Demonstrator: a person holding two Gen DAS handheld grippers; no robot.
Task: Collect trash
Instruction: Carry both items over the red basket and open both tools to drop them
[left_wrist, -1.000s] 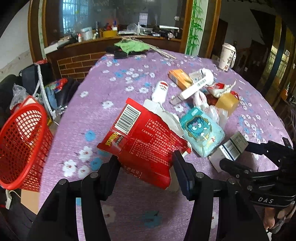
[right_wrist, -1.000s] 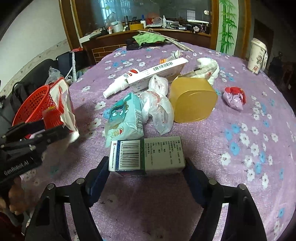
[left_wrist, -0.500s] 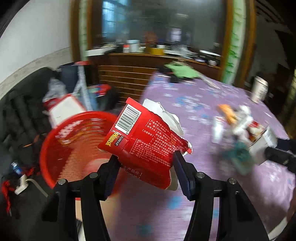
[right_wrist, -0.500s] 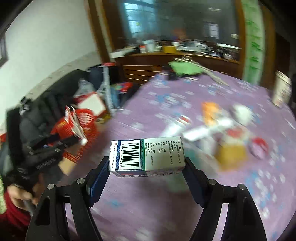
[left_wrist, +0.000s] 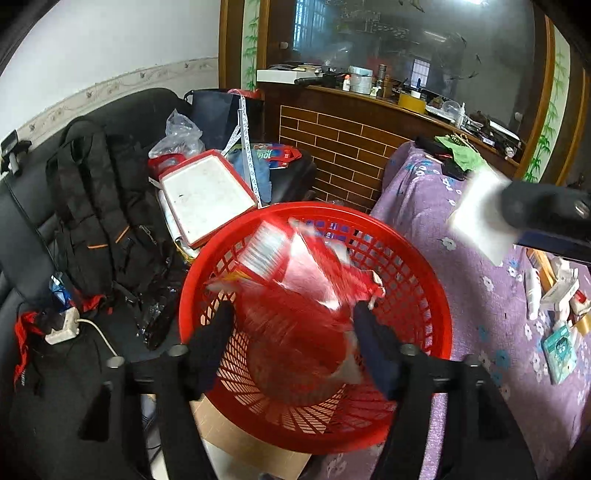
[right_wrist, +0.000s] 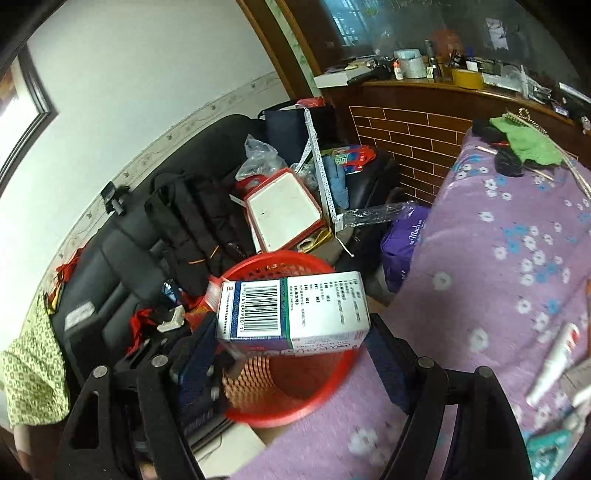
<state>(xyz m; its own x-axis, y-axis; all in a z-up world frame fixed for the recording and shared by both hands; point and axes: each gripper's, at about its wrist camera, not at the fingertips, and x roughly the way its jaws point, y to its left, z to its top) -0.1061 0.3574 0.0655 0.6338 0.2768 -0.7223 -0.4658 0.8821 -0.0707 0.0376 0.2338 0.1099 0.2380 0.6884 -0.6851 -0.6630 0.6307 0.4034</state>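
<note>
In the left wrist view my left gripper (left_wrist: 295, 332) is open above the red mesh basket (left_wrist: 436, 295). The red snack wrapper (left_wrist: 295, 273), blurred, is loose between the fingers and over the basket's inside. In the right wrist view my right gripper (right_wrist: 291, 343) is shut on a white and blue medicine box (right_wrist: 291, 306) with a barcode, held over the basket's rim (right_wrist: 280, 258). The box and right gripper also show at the upper right of the left wrist view (left_wrist: 484, 218).
The purple flowered table (right_wrist: 498, 277) lies to the right with more trash: a white tube (right_wrist: 554, 354), a teal tissue pack (left_wrist: 559, 350). A black backpack (left_wrist: 96, 206), a red-rimmed white box (left_wrist: 207, 199) and a power strip (left_wrist: 62, 328) lie left of the basket.
Both grippers swung left from the table to the basket. The left gripper opened and let go of the red wrapper, which is dropping into the basket. The right still holds the box.
</note>
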